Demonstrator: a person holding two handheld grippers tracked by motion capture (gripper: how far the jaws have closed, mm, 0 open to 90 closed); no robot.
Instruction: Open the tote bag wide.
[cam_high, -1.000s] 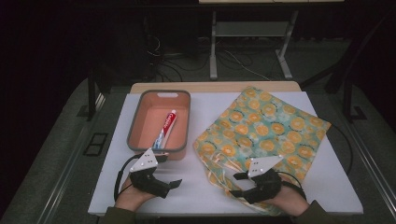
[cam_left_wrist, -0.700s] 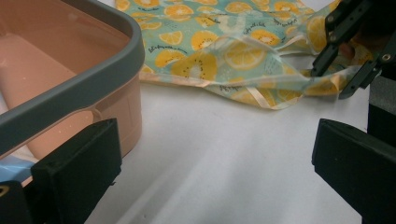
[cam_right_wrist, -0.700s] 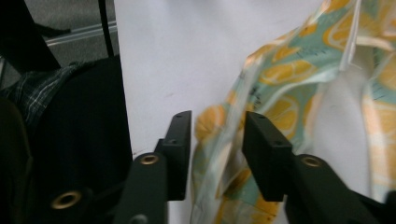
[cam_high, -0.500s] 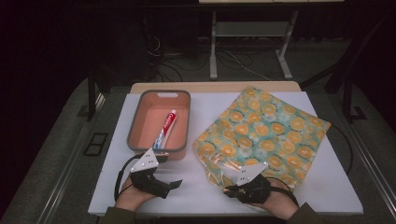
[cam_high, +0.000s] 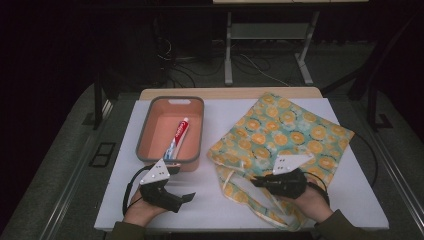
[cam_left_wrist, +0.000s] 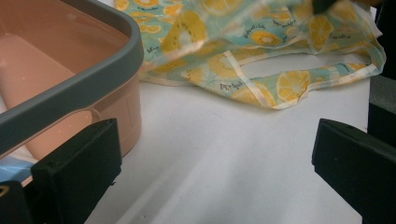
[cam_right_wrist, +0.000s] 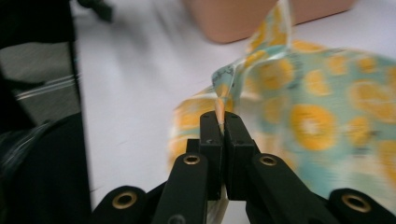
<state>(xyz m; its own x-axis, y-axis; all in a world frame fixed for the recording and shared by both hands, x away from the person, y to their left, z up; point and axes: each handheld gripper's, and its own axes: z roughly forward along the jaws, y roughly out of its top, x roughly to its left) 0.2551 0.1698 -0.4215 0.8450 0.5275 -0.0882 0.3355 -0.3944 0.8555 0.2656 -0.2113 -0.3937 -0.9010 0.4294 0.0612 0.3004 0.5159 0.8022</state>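
A teal cloth bag (cam_high: 287, 127) printed with yellow citrus slices lies on the right of the white table top (cam_high: 225, 115). Its near corner and handles are bunched and lifted. My right gripper (cam_high: 256, 181) has just closed, and in the right gripper view its jaws (cam_right_wrist: 219, 122) pinch a fold of the bag's edge (cam_right_wrist: 261, 70). A salmon bin with a grey rim (cam_high: 144, 132) stands at the left with a toothpaste tube (cam_high: 179, 136) in it. Just in front of the bin, my left gripper (cam_high: 186, 197) rests open over bare table (cam_left_wrist: 215, 172).
The bin's near corner (cam_left_wrist: 116, 60) sits close beside my left gripper's left jaw. A bag handle loop (cam_left_wrist: 280, 91) lies on the table ahead of it. Cables trail from both grippers. Dark floor and table legs (cam_high: 229, 55) lie beyond the far edge.
The right gripper dipped toward the near edge, closed on the bag's edge, then moved back and up, lifting the fabric. The left gripper stayed put.
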